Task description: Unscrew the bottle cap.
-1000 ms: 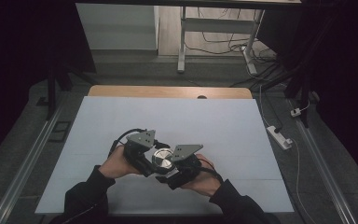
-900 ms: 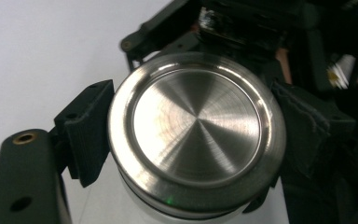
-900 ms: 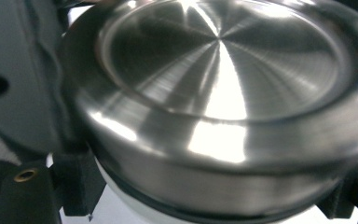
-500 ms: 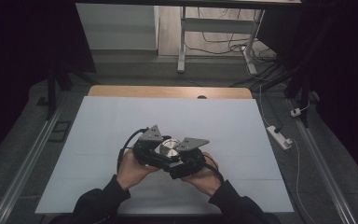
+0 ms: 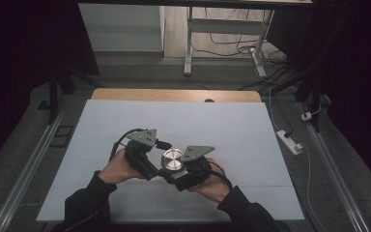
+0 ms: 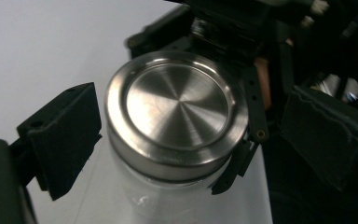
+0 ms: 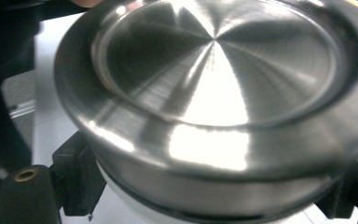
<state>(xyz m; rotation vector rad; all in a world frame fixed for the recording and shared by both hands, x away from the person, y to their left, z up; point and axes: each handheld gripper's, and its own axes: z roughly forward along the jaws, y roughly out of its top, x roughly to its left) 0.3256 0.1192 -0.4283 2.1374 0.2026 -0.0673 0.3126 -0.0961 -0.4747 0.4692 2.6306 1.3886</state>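
One worktop point(image 5: 125, 121) carries the work; on it are two grippers and one jar with one metal lid.

The left gripper point(image 5: 150, 159) sits at the left of the jar point(image 5: 172, 162), held in the person's left hand point(image 5: 117, 166). Its jaws have just been opening: in the left gripper view they stand spread on either side of the lid point(image 6: 177, 112), clear of its rim, with the lid between them.

The jar stands in the near middle of the worktop, between the two grippers. Its clear body point(image 6: 135, 196) shows below the lid.

The right gripper point(image 5: 186, 171) is at the right of the jar, in the right hand point(image 5: 211, 186). Its jaws pinch the jar just under the lid point(image 7: 214, 93).

Against the earlier frames, both grippers and the jar lie slightly farther right, and the left jaws, then closed on the lid, now stand apart.
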